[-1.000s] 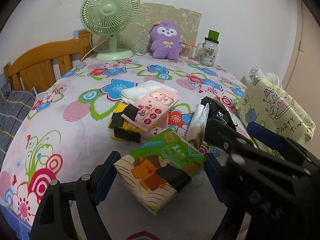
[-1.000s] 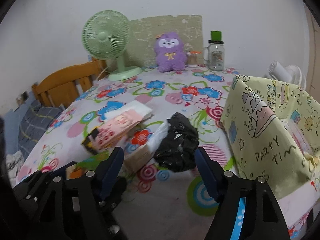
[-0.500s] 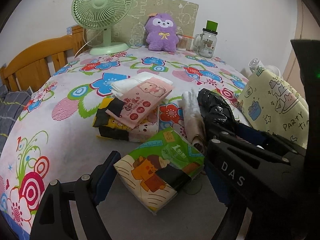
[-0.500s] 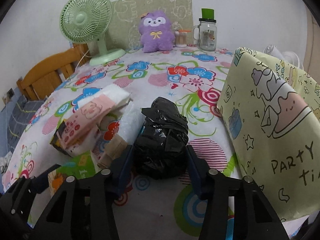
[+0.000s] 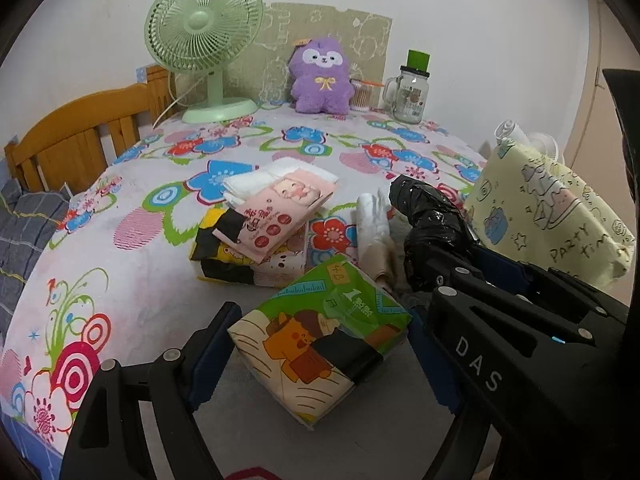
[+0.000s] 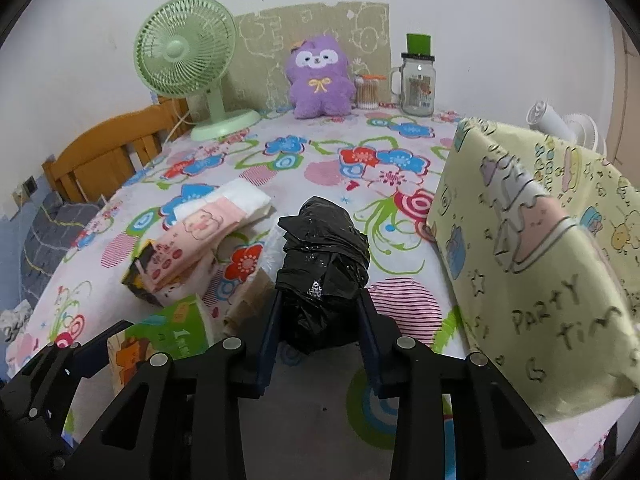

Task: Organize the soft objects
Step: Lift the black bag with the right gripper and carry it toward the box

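My right gripper (image 6: 320, 322) is shut on a crumpled black plastic bag (image 6: 324, 264) on the flowered tablecloth; the bag also shows in the left wrist view (image 5: 430, 220). My left gripper (image 5: 320, 340) is open, with a green tissue pack (image 5: 320, 340) lying between its fingers, which do not press it. A pink tissue pack (image 5: 276, 212) lies on a yellow-black pack (image 5: 224, 260), with white tissues (image 5: 276, 174) behind. A rolled clear bag (image 5: 374, 220) lies beside the black bag. A yellow "party time" bag (image 6: 532, 264) stands at the right.
At the back stand a green fan (image 5: 204, 40), a purple plush toy (image 5: 320, 78), a cotton swab box (image 5: 360, 96) and a glass jar (image 5: 412, 88). A wooden chair (image 5: 76, 136) stands at the left table edge.
My right gripper moved forward around the black bag and closed on it. My left gripper stayed open around the green tissue pack.
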Tool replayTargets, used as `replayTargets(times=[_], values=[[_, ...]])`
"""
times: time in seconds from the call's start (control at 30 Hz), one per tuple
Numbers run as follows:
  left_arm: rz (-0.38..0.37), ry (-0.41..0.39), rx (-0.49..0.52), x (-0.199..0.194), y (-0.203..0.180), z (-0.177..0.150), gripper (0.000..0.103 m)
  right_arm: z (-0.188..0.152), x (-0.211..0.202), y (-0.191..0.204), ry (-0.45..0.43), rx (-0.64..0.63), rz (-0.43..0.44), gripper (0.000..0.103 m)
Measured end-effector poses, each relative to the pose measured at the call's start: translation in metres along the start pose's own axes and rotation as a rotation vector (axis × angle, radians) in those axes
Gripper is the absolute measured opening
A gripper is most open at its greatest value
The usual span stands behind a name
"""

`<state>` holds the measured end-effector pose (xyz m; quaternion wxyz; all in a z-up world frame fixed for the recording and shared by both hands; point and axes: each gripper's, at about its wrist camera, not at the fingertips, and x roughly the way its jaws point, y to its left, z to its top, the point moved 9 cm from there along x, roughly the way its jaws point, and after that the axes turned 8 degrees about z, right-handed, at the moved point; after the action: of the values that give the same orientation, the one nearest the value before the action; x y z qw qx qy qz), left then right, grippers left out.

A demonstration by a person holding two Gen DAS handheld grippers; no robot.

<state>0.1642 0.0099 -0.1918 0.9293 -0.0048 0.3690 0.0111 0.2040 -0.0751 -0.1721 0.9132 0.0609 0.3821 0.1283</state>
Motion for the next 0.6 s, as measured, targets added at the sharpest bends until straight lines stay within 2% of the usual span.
replayTargets(times=[0.6], values=[[0.012,-0.102,0.009,-0.055,-0.009,0.017,0.085,0.015,-0.066,0.013,-0.109,-0.027,0.008,0.038]])
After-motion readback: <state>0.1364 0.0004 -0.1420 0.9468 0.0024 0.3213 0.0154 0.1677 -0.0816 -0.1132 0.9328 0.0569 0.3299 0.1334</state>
